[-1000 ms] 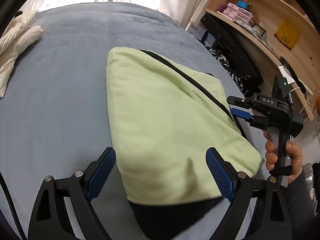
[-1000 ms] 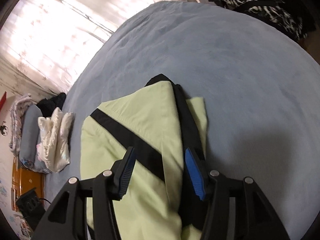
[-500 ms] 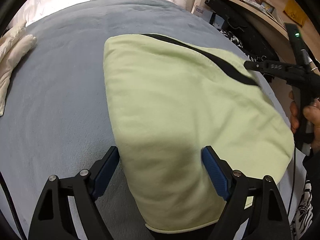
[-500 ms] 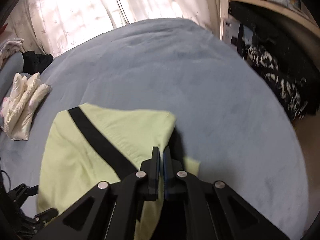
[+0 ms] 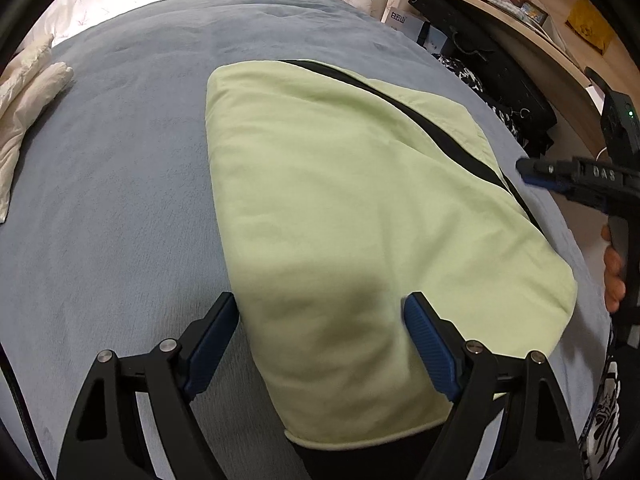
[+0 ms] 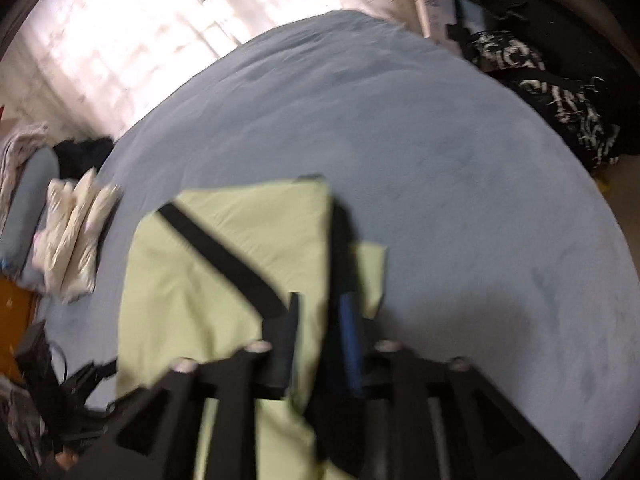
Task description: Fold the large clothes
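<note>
A light green garment (image 5: 360,208) with black stripes lies folded on the blue bed (image 5: 120,160). My left gripper (image 5: 322,340) stands open over its near end. The left finger sits beside the fabric's left edge and the right finger rests over the cloth, neither pinching it. In the right wrist view the same garment (image 6: 208,280) appears blurred below my right gripper (image 6: 320,316). Its jaws are opening and their pads press on nothing; green cloth shows through the gap. Seen from the left wrist, the right gripper (image 5: 528,172) hovers just off the garment's right edge, held by a hand (image 5: 614,276).
A folded white padded garment (image 5: 28,92) lies at the bed's left side, also in the right wrist view (image 6: 72,240). Black patterned clothes (image 6: 560,100) are heaped beside the bed's right edge under a wooden shelf (image 5: 520,20) with boxes. Curtains hang behind.
The right gripper, shut on the garment's edge half a second ago, has parted its jaws and lifted off. The left gripper came down closer to the garment, then held still.
</note>
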`<state>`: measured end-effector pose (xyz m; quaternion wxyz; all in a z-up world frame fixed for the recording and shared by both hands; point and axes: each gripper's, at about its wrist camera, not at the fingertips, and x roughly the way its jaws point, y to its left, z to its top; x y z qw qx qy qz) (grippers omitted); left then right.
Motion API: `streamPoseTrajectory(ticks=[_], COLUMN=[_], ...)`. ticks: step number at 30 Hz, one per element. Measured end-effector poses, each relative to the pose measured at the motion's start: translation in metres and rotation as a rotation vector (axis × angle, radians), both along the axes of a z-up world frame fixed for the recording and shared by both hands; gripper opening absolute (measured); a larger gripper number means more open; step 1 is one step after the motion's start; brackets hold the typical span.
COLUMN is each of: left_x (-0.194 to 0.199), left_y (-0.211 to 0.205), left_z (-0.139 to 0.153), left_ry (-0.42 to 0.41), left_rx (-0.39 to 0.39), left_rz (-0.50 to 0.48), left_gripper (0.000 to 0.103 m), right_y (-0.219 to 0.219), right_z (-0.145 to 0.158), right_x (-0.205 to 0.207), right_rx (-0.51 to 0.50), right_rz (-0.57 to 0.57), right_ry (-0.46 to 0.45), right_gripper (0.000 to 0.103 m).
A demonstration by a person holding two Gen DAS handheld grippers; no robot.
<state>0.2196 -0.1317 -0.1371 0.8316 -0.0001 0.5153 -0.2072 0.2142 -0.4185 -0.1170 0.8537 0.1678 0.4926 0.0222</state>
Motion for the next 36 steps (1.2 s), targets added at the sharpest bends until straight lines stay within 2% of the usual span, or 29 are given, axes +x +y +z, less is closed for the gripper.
streamPoseTrajectory(ticks=[3,8,12,14,15,16,17,20,23,27,29,32,34,36], left_x=[-0.004,-0.009,-0.011,-0.012,-0.013,-0.014,-0.015,-0.017,-0.020,-0.027,-0.028,-0.028,-0.029,-0.032], left_y=[-0.002,-0.009,-0.013,-0.015,-0.017,-0.018,-0.020,-0.022,-0.021,-0.017,-0.013,-0.004,0.000,0.003], left_z=[0.003,0.009,0.012,0.011,0.011,0.010,0.010,0.009,0.008,0.003,-0.003,-0.008,-0.005,0.007], left_ry=[-0.004,-0.011,-0.019,-0.021,-0.024,-0.026,-0.031,-0.034,-0.036,-0.031,0.003,0.060,0.054,0.015], left_rx=[0.010,0.031,0.045,0.051,0.057,0.064,0.073,0.082,0.083,0.084,0.065,0.016,0.010,0.017], left_rz=[-0.014,-0.038,-0.051,-0.058,-0.061,-0.064,-0.070,-0.085,-0.099,-0.113,-0.114,-0.095,-0.087,-0.077], left_gripper=[0.083,0.083,0.083,0.083,0.083,0.083,0.083,0.083,0.083,0.086,0.086,0.086,0.086,0.086], right_y=[0.003,0.018,0.040,0.053,0.055,0.062,0.063,0.063,0.058,0.059,0.056,0.048,0.037,0.025], right_z=[-0.011,-0.020,-0.020,-0.022,-0.022,-0.023,-0.024,-0.013,-0.006,-0.025,-0.042,-0.047,-0.041,-0.031], right_x=[-0.003,-0.007,-0.008,-0.010,-0.011,-0.013,-0.015,-0.024,-0.033,-0.035,-0.033,-0.032,-0.033,-0.034], right_rx=[0.023,-0.018,-0.102,-0.194,-0.232,-0.299,-0.329,-0.409,-0.427,-0.455,-0.446,-0.382,-0.281,-0.172], right_rz=[0.019,0.050,0.110,0.153,0.166,0.190,0.199,0.198,0.178,0.187,0.173,0.137,0.106,0.068], right_ry=[0.062,0.098,0.101,0.103,0.098,0.094,0.085,0.032,-0.012,-0.001,0.023,0.022,0.026,0.038], right_gripper=[0.037,0.037,0.037,0.037,0.031,0.009,0.004,0.003,0.003,0.003,0.003,0.003,0.006,0.007])
